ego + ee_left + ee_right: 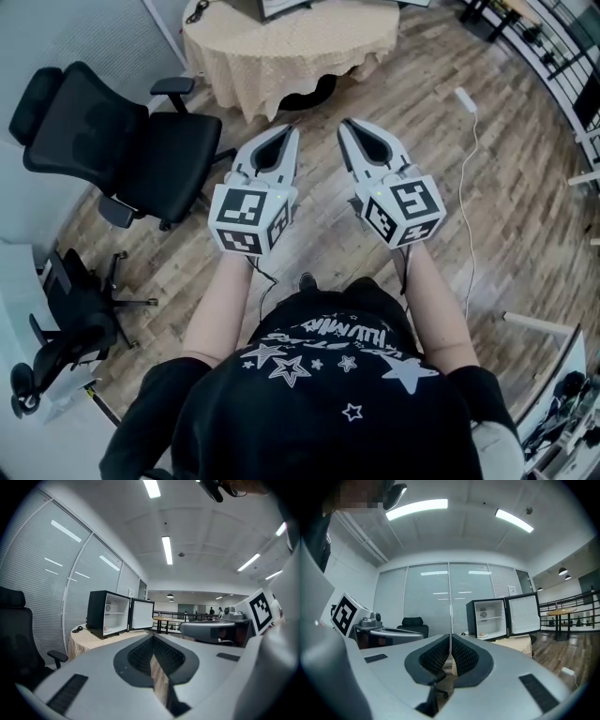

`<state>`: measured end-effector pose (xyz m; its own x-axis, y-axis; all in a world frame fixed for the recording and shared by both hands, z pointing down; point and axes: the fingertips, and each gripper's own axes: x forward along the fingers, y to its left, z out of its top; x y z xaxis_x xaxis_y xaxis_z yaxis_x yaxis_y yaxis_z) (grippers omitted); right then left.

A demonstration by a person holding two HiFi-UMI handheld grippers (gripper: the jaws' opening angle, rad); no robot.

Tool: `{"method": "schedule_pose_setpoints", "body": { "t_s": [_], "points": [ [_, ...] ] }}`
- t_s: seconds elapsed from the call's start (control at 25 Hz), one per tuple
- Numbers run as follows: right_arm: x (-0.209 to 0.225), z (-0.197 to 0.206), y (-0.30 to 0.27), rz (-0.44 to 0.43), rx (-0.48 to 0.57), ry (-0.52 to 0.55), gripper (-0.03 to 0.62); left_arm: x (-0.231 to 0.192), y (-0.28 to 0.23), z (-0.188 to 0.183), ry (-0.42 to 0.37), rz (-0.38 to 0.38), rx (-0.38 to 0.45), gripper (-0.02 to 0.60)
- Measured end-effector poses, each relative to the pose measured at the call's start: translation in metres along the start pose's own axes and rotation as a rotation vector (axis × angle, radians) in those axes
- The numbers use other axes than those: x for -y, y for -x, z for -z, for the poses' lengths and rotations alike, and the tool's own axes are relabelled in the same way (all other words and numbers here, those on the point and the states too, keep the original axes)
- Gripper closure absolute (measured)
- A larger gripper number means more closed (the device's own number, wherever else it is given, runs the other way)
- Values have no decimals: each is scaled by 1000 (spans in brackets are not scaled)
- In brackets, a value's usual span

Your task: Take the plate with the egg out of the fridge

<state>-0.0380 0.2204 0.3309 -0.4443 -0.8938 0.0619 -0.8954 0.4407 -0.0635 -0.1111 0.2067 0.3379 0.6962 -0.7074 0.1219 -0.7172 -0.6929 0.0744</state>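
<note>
Two black chairs are at the left of the head view: one upright (122, 141) near the desk (281, 52), and a second (70, 319) lower down by the wall. The round desk has a beige cloth over it.

The person holds two tongs side by side, level over the wood floor (506, 234). Each carries one cube with black square markers. The left tongs (284, 134) are together at the tips with nothing between them, and their own view (153, 638) shows the same. Just to the right, the right tongs (349, 127) are likewise pressed together and empty, as their view (450, 639) confirms. The person's black shirt (328, 394) has white stars and one line of stylised lettering that I cannot read.

To the right, one white cable (473, 169) runs across the floor.

One black fridge (110, 613) stands on the desk (86, 641), well apart from both tongs, with its single door (142, 614) swung open to the right. The plate (107, 630) with one egg is inside on the fridge's bottom level. The right gripper view shows the same fridge (490, 618), with the plate (483, 635) low inside. There is a round mark on the fridge's back wall, but I cannot read any writing on it.
</note>
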Motion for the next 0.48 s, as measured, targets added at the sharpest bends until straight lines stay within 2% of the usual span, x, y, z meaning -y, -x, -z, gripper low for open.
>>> {"method": "schedule_pose_setpoints", "body": {
  "t_s": [0.2,0.48],
  "points": [
    [5,2,-2,-51,21,-17,560,1,-5,3,3,-24,0,578],
    [37,4,-30,-113,48,-17,560,-12,-31,3,-19,-97,-16,580]
  ]
}}
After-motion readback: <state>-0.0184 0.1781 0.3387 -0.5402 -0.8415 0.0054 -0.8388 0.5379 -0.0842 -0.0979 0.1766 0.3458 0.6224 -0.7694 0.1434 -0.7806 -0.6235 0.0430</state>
